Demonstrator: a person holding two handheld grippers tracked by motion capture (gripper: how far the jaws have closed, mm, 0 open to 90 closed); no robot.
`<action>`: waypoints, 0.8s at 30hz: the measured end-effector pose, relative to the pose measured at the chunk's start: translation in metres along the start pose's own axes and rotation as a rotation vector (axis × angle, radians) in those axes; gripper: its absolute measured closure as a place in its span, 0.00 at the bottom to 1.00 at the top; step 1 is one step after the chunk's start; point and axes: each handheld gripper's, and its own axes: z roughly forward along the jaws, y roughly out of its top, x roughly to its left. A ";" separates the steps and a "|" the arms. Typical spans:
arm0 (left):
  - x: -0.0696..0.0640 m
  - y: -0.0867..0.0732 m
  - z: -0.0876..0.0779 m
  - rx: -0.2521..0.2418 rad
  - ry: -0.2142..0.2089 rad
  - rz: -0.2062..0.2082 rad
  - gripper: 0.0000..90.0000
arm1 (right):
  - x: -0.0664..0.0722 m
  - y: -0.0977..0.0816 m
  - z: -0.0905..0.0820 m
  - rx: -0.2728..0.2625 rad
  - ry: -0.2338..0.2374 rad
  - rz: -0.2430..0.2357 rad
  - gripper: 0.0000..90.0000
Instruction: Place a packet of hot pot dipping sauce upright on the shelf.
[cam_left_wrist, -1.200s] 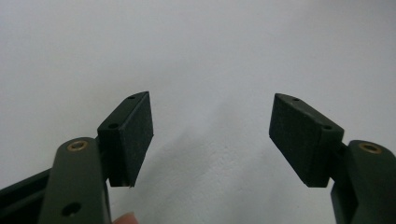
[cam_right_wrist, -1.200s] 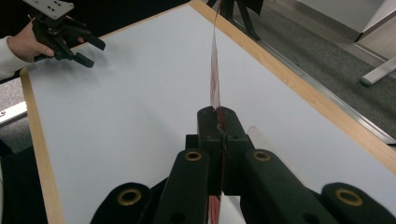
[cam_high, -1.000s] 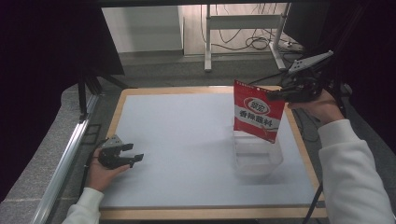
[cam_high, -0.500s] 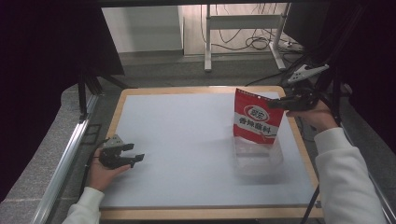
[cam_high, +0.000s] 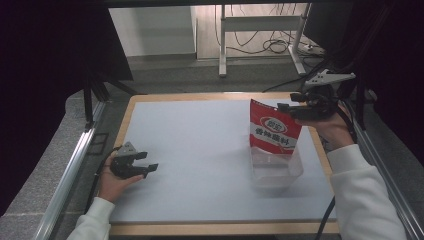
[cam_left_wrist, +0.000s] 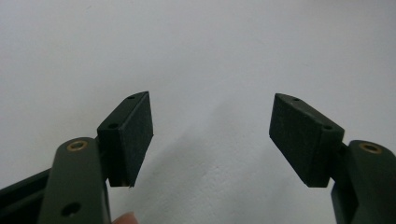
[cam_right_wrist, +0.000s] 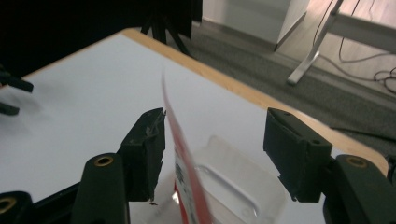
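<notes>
Apparently the red pouch (cam_high: 275, 132) is standing in the clear tub (cam_high: 276, 169); right gripper (cam_right_wrist: 212, 140) and left gripper (cam_left_wrist: 210, 135) are gaping wide, holding nothing.

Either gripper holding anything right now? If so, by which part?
Nothing is held. The right gripper has its jaws open astride the top edge of the red packet, which stands in the clear container. The left gripper is open over the table.

Pale white table top (cam_high: 200, 150), flat and bare at the middle, framed by a light wooden border (cam_high: 200, 96). Beyond the far edge, grey floor (cam_high: 175, 75) with 2 white metal legs (cam_high: 222, 50) of a frame and a tangle of dark cables (cam_high: 272, 46) between them. Along the left side, a silver rail (cam_high: 72, 170) on speckled grey ground. Black drapes (cam_high: 45, 60) left and right.
</notes>
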 end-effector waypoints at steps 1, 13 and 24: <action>0.000 0.000 0.000 -0.001 -0.002 0.001 0.33 | 0.006 0.002 -0.001 -0.016 -0.007 0.001 0.43; -0.004 0.001 -0.003 -0.008 -0.015 0.001 0.33 | 0.074 -0.012 0.010 -0.049 0.145 -0.028 0.36; -0.010 0.001 -0.001 -0.003 -0.014 0.005 0.33 | 0.126 -0.071 0.055 0.009 0.254 -0.039 0.33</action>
